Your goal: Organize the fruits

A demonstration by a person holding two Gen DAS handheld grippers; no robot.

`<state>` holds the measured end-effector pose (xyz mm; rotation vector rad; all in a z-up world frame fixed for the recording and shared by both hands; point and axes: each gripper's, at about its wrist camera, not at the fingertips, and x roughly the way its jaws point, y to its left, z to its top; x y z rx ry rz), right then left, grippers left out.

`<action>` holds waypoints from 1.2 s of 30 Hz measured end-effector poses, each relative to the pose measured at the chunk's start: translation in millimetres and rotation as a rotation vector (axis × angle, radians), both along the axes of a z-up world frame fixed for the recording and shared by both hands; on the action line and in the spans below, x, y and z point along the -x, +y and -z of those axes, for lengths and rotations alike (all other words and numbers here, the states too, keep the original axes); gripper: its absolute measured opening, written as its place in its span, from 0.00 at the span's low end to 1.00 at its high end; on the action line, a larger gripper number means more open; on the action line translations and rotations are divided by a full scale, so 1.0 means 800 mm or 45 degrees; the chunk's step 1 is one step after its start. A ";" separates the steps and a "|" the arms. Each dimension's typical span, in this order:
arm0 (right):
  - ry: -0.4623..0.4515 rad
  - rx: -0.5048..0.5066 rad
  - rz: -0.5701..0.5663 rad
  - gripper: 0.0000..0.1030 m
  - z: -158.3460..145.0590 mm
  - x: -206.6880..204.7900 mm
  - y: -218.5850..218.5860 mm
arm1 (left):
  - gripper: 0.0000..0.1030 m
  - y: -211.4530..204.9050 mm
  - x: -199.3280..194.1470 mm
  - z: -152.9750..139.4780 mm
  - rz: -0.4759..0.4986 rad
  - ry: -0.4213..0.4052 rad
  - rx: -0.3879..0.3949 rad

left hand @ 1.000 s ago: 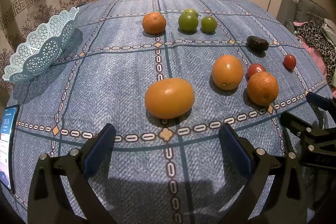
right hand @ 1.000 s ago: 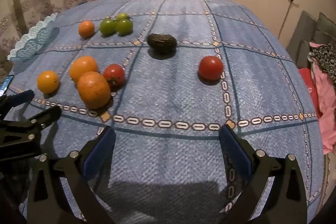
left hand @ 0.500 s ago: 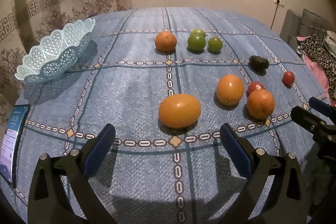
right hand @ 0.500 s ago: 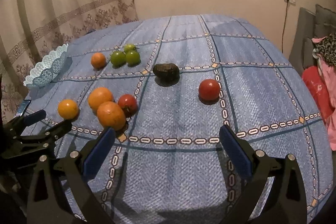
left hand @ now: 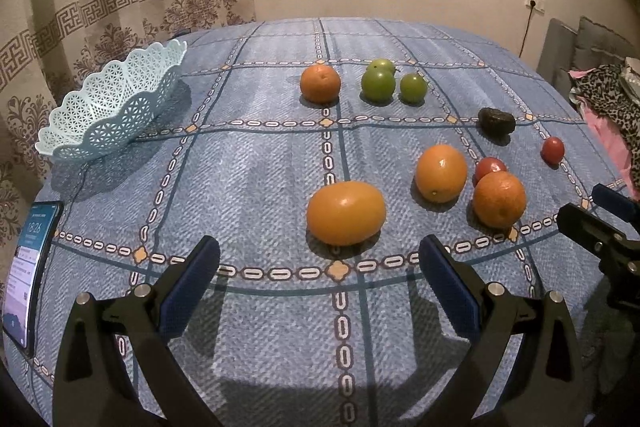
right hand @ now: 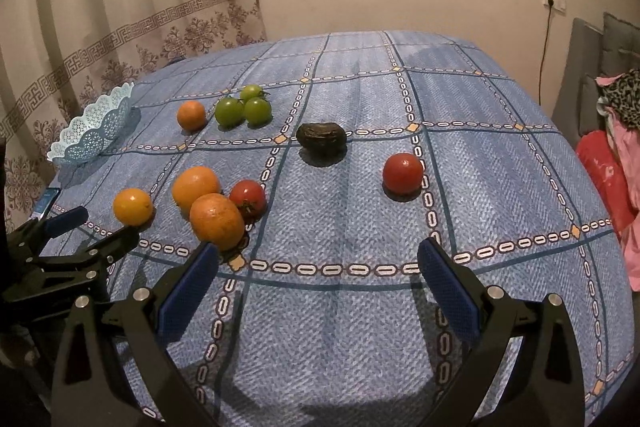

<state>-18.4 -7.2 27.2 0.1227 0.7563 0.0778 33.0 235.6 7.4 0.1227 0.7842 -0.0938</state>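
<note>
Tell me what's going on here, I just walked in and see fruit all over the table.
A person holds two black two-finger grippers, both open and empty, above a blue patterned tablecloth. The left gripper faces a large oval orange fruit; the right gripper looks over a dark wrinkled avocado and a lone red tomato. Nothing has been picked up, and the light blue lattice plastic basket looks empty.

The tablecloth (left hand: pixel 256 187) is woven, matt fabric. The basket (left hand: pixel 116 107) looks like perforated plastic. The nearest orange (left hand: pixel 346 213) has glossy skin.
</note>
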 end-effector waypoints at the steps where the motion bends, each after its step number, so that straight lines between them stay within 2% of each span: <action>1: -0.001 0.001 0.001 0.95 0.000 0.000 0.000 | 0.98 0.000 0.000 0.000 0.000 0.000 0.000; 25: -0.001 -0.001 -0.001 0.95 0.000 0.000 -0.001 | 0.98 0.003 0.001 0.002 0.000 0.006 0.003; 36: 0.000 -0.002 -0.002 0.95 0.000 0.000 -0.001 | 0.98 0.013 -0.011 0.003 -0.021 0.063 0.060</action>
